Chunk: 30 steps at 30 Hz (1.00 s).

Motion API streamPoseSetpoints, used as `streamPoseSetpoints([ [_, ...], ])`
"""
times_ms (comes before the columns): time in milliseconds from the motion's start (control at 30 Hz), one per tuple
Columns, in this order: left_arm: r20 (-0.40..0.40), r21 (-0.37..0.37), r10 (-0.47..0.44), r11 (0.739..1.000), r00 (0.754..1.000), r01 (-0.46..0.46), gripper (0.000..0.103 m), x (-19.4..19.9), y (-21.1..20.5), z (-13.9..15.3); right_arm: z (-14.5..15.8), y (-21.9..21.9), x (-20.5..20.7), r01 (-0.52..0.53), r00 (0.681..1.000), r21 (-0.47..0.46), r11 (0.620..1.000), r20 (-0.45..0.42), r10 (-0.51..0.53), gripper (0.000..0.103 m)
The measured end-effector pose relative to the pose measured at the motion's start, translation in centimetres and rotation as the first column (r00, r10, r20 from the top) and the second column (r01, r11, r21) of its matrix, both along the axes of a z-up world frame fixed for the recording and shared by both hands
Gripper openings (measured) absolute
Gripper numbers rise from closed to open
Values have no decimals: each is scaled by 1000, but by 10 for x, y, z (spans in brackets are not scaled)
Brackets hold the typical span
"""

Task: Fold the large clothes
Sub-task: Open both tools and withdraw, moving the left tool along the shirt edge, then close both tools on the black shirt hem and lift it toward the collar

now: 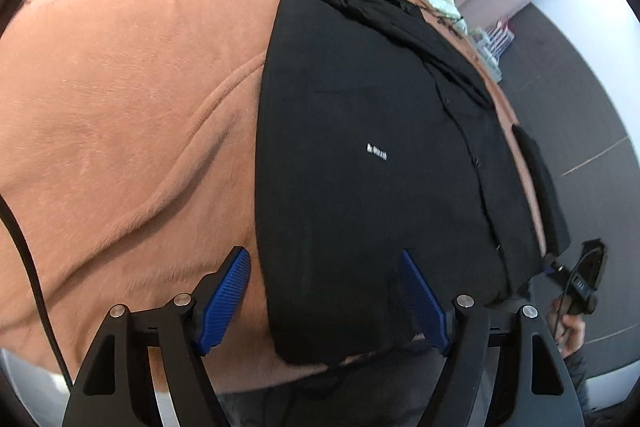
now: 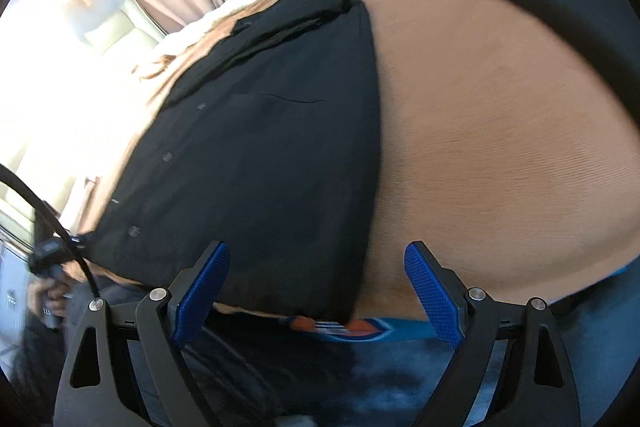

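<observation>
Ahead of both grippers, the black shirt point(image 1: 360, 155) lies flat on the orange blanket point(image 1: 128, 115), narrowed lengthwise, probably readied for a crosswise fold. Left gripper point(image 1: 324, 303) and right gripper point(image 2: 316, 291) hover wide open and empty at its near hem, each straddling one long edge; bare blanket offers room alongside.

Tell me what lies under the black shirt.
The black shirt lies flat on an orange-brown blanket, which shows along its sides and far end. Whatever is beneath the shirt's middle, or between its folded layers, is covered and cannot be seen.
</observation>
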<state>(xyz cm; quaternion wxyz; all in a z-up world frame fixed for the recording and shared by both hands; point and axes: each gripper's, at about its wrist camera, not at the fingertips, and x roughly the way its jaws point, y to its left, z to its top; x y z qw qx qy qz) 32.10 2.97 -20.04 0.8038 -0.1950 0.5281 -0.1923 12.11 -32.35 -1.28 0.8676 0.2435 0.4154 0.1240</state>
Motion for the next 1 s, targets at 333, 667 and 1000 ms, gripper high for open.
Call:
streamPoseSetpoints([
  [333, -66, -128, 22, 991, 998, -30, 53, 4, 4, -5, -23, -27, 16, 20, 999, 215, 976, -45, -10, 56],
  [667, -35, -125, 85, 988, 996, -89, 8, -4, 19, 10, -12, -25, -5, 48, 999, 245, 968, 9, -52, 4],
  [1000, 116, -173, 97, 982, 988, -76, 6, -28, 28, 88, 51, -18, -56, -27, 985, 235, 972, 173, -15, 2],
])
